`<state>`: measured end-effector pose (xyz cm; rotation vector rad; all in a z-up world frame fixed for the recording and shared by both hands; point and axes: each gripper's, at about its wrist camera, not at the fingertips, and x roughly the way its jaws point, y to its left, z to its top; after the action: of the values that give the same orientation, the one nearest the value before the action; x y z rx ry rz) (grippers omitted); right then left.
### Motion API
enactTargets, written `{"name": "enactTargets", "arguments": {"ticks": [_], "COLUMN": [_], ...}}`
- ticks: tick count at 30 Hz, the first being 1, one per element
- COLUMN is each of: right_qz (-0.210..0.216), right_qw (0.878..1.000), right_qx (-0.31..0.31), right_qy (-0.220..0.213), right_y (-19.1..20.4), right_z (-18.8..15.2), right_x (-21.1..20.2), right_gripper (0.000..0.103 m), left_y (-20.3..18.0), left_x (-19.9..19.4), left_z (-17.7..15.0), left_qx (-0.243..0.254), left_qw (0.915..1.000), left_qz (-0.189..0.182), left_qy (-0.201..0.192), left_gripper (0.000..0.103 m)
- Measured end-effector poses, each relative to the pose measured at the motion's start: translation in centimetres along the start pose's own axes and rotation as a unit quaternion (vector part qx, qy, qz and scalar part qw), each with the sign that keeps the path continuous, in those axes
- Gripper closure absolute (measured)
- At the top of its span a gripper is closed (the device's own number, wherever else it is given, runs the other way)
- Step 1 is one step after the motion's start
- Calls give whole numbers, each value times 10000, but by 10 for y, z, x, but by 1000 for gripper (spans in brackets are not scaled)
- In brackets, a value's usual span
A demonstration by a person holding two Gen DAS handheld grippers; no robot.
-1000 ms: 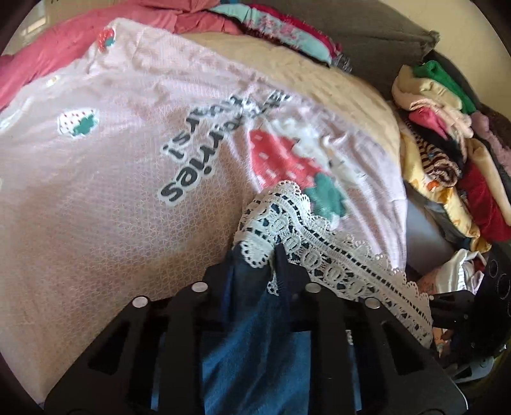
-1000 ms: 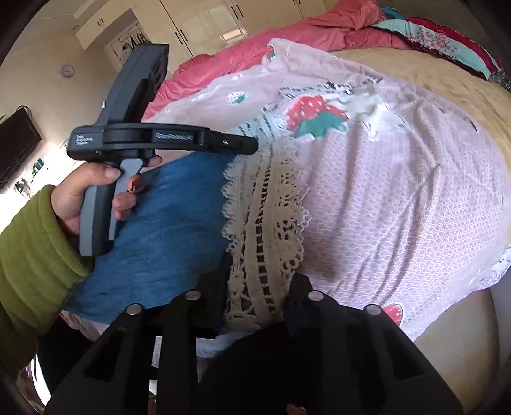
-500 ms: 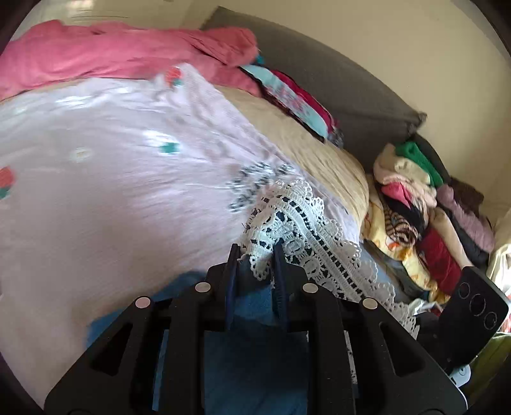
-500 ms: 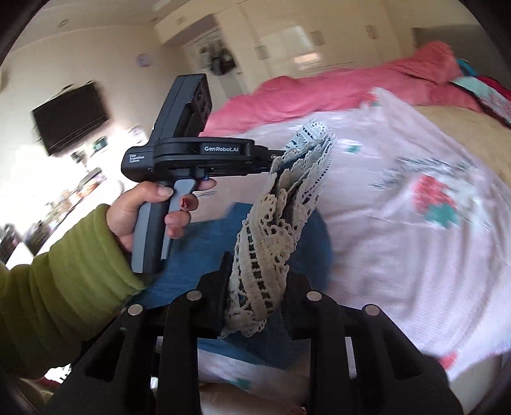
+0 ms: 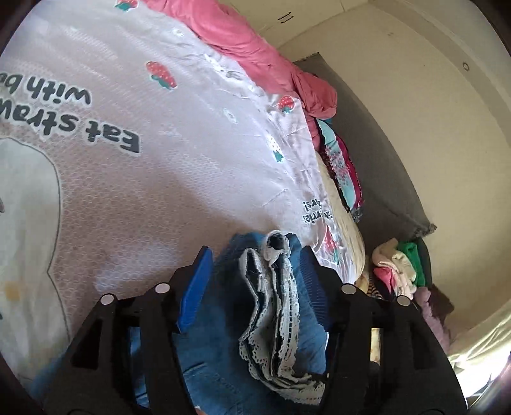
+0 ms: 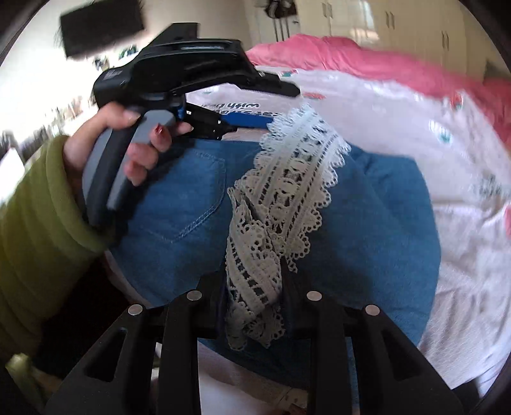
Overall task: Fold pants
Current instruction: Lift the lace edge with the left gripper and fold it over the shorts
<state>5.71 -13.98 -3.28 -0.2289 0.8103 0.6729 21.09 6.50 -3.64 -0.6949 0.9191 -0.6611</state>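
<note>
The blue denim pants (image 6: 367,204) with a white lace hem (image 6: 287,185) lie on the pink strawberry bedspread (image 6: 447,166). The lace hem is folded back over the pants' seat with its back pocket (image 6: 188,194). My right gripper (image 6: 255,281) is shut on the lace hem. My left gripper (image 5: 255,255) stands open, with blue pads either side of the lace hem (image 5: 274,306) and denim (image 5: 217,357) lying loose between them. It also shows in the right wrist view (image 6: 255,121), held by a hand in a green sleeve.
The bedspread (image 5: 159,159) covers the bed. A pink blanket (image 5: 255,44) and patterned clothes (image 5: 341,172) lie along its far edge by a grey headboard (image 5: 383,166). A pile of clothes (image 5: 402,268) sits at the right. Wardrobes (image 6: 399,19) stand behind.
Both grippers carried the lace hem up and over onto the pants' seat. My left gripper has opened and let the hem go. The right stays shut on it.
</note>
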Motion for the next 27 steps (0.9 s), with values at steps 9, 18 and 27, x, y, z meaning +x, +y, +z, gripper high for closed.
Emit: {"name": "enactTargets", "arguments": {"ticks": [9,18,27], "right_qz": [-629,-426,-223], "right_qw": [9912,9961,9904], "right_qx": [-1165,-762,-1359], "right_qy": [-79,-160,-77], "right_y": [44,37,74], "right_z": [-16,-22,-25], "right_x": [-2,-11,-14], "right_gripper": [62,58,85], "left_y": [-17,-14,-14], "left_x": [22,29,-2], "left_z": [-9,-12,-18], "left_qx": [455,543,455], "left_qw": [9978,9963,9952], "left_qz": [418,620,866], "left_qy": [253,228,31], "left_gripper": [50,86,88]}}
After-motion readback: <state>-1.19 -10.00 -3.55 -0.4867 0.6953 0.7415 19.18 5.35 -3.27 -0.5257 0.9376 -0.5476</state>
